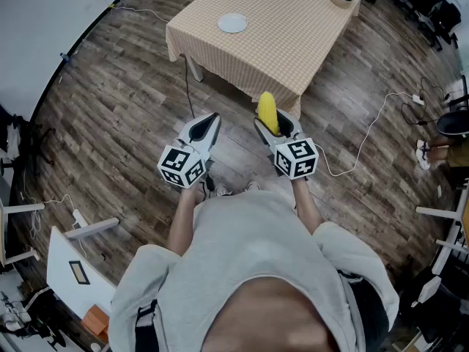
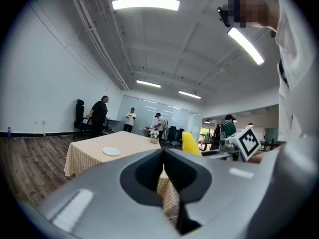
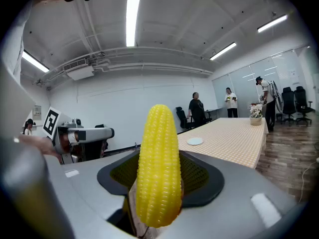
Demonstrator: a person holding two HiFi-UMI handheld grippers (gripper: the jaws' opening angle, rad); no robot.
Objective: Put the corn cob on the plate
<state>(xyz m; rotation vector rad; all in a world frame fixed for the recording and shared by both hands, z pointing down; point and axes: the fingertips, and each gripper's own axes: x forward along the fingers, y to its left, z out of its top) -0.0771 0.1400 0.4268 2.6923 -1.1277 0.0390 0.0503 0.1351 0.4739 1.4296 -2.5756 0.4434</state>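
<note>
Corn cob [image 1: 267,111] gripped, well short of the plate [image 1: 232,23].
Head view: the right gripper [image 1: 274,125] holds the cob upright over the wood floor [image 1: 124,108], near the edge of the checked-cloth table [image 1: 293,50]; the plate lies far across it, and the left gripper [image 1: 211,119] is alongside. Left gripper view: jaws together, nothing between. Right gripper view: jaws spread wide, pads clamped on the cob.
</note>
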